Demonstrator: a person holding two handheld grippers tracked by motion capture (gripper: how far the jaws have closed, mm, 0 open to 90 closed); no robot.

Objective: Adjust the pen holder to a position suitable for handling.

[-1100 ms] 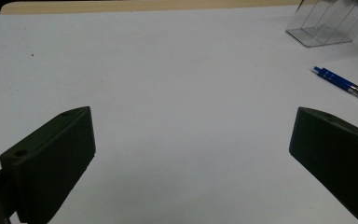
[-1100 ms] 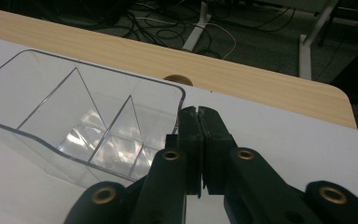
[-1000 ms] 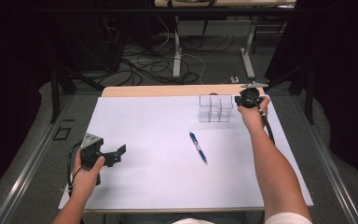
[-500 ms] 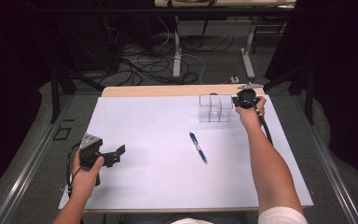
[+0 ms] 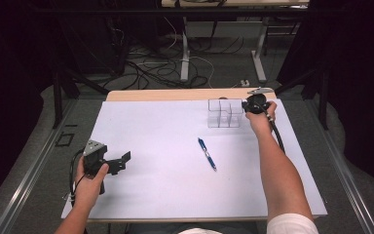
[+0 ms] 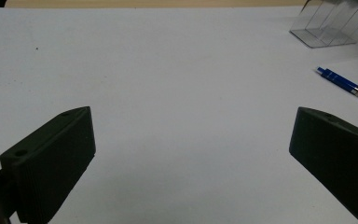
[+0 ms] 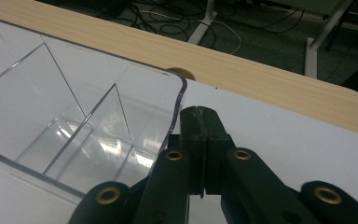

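Right gripper (image 7: pixel 200 140) pinched together at the corner of the clear organizer (image 7: pixel 74 121), pen waiting mid-table.

The clear divided organizer (image 5: pixel 224 113) sits at about one o'clock on the white table (image 5: pixel 165 195), with the blue pen (image 5: pixel 207 153) lying apart from it toward the centre. The right gripper's jaws are pressed together just beside the organizer's right wall; whether they touch it I cannot tell. The left gripper (image 6: pixel 191 154) hovers at eight o'clock, jaws spread wide and holding nothing. To do this well, nudge the box low on its wall and slowly, so it slides without tipping.
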